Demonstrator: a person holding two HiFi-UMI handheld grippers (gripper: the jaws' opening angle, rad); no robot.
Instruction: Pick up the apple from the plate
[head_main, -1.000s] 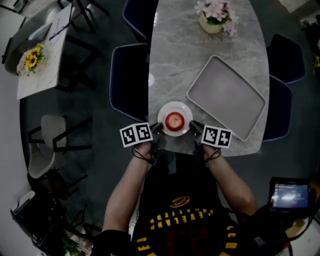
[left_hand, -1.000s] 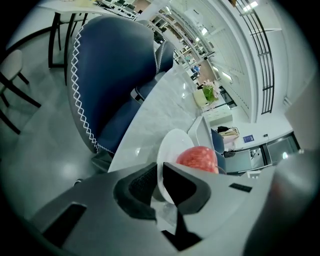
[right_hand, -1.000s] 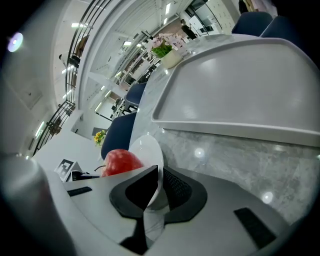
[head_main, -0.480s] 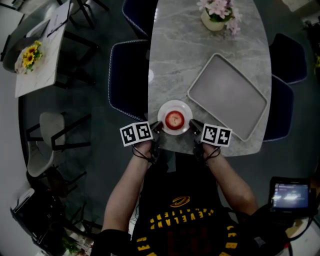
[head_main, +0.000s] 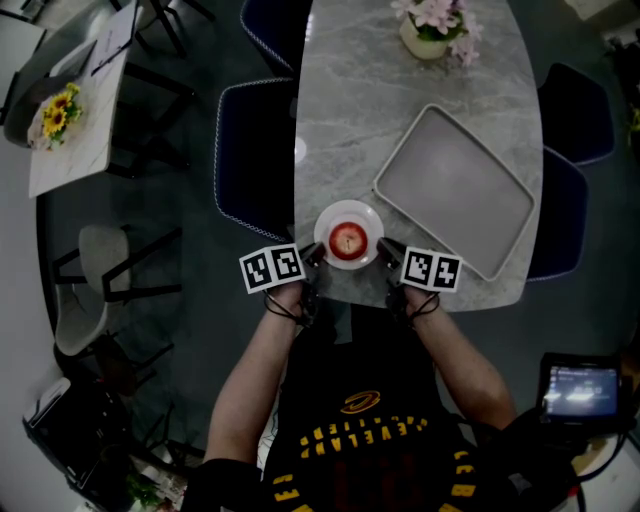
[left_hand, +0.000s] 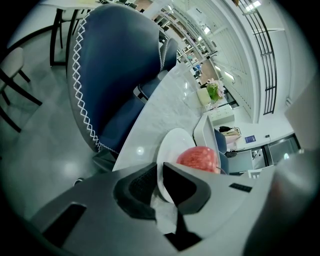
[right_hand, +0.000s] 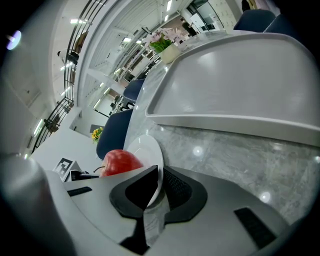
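A dining area inside a large, bright hall: a marble tabletop flanked by padded blue chairs, a pot of pink flowers on it, a second table with sunflowers nearby, gallery railings and strip lights overhead.

Left forearm bare, reaching forward from the torso, elbow out. Right forearm the same, both angling inward. Left gripper points forward and toward the right. Its jaws are nearly together, pinching the plate at its rim. Right gripper mirrors it, pointing toward the left, jaws likewise closed on the rim at the opposite side. The two grippers sit level with each other, marker cubes facing up.
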